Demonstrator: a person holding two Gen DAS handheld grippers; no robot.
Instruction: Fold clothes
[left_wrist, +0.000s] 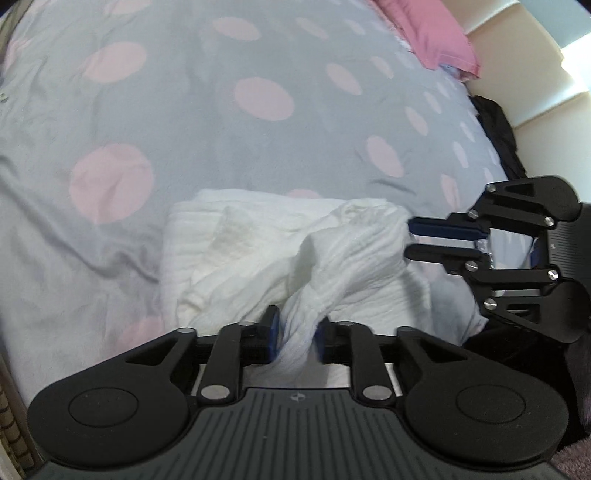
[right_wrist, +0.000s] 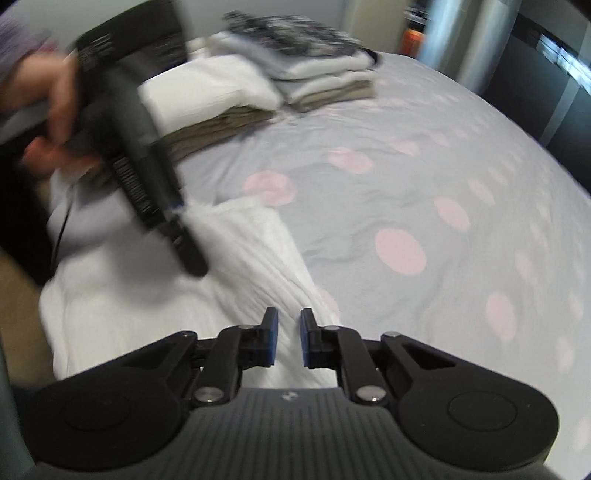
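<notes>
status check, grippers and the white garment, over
Left gripper shut on white garment, bunch lifted. Right gripper open, holding nothing, over garment edge. Folded stack behind, nothing in the way.

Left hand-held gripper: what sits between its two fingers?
A bunched fold of the white garment sits pinched between the fingers of the left hand-held gripper, as the left wrist view shows.

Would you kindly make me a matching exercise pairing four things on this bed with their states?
1. left hand-held gripper
2. right hand-held gripper
3. white ribbed cloth garment
4. stack of folded grey, white and brown clothes

a. open, holding nothing
b. piled at the far side of the bed
c. shut on bunched fabric
d. partly folded, one part lifted

Pairs: 1-c, 2-a, 3-d, 4-b
</notes>
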